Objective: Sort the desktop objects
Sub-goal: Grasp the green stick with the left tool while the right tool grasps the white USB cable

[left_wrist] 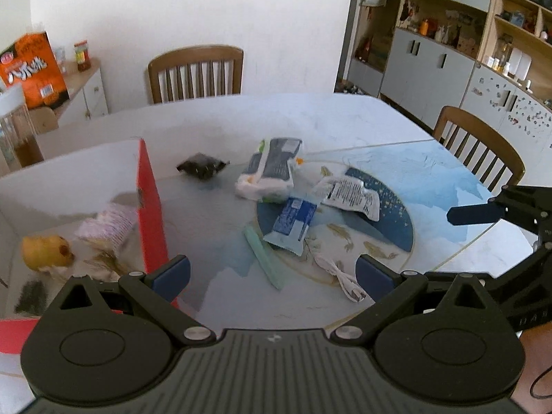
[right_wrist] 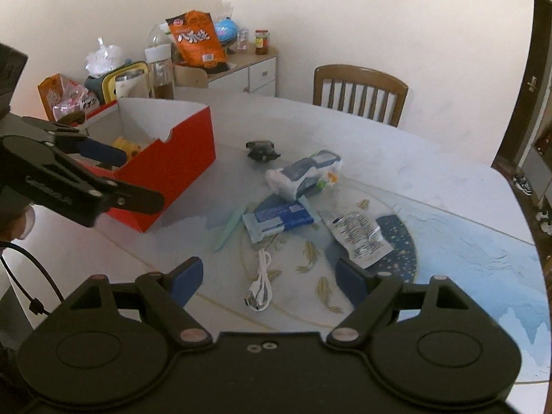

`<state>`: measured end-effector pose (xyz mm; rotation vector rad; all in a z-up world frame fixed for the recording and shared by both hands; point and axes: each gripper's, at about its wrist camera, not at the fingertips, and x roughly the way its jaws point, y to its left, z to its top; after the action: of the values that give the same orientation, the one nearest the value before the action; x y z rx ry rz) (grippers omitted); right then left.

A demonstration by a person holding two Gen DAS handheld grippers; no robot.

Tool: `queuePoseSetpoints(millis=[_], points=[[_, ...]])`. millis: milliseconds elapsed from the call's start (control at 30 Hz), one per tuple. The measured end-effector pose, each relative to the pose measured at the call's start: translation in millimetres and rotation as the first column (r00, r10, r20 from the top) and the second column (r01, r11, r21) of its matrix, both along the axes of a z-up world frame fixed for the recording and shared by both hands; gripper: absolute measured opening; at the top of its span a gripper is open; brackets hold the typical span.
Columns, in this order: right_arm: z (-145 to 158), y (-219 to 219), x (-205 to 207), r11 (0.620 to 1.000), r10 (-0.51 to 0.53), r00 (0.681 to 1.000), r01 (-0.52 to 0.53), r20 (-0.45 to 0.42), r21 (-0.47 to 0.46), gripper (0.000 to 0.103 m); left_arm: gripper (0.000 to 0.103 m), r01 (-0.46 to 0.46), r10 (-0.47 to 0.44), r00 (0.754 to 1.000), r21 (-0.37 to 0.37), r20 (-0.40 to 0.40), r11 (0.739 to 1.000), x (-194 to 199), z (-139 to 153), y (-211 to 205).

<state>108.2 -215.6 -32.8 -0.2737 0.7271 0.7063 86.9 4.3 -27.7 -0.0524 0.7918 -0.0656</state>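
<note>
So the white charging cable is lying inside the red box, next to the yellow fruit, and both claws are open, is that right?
Not quite. The white charging cable is not in the red box; it lies on the table, in front of the right claw, as the right wrist view shows. The yellow fruit is in the box, and both claws, including the left claw, are open.

Both wrist views look down, sharing the table [left_wrist: 345, 120]

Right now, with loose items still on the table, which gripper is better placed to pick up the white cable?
Probably the right gripper: the white cable lies directly between its open fingers. The left gripper, also open, sits nearer the red box, with the cable off toward one finger.
</note>
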Motion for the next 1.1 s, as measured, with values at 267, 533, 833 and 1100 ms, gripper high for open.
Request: queuePoseSetpoints(millis=[267,533,833,1100], points=[[-32.6,5.2,10.9,0.999,0.028,0.999,-0.028,-0.034,-0.017,0.084,0.102,-0.011,0.011,0.999,0.019,-0.037,1.000,27.6,-31.3,-7.7],[-59.4,15.7,24.0,0.999,0.044,0.998,-0.045,-0.042,-0.020,0.084,0.102,-0.049,0.051,0.999,0.127,-0.013,0.991,50.4,-54.1,-14.3],[-80.8,25.6,35.4,0.996,0.079,0.996,-0.081,-0.043,-0.038,0.082,0.102,-0.026,0.030,0.999,0.120,-0.031,0.992,63.8,-67.8,-26.0],[-92.0,32.7,40.0,0.995,0.095,0.994,-0.096,-0.049,-0.034,0.082,0.099,-0.079,0.085,0.994,0.080,-0.073,0.994,74.5,-94.3,-14.4]])
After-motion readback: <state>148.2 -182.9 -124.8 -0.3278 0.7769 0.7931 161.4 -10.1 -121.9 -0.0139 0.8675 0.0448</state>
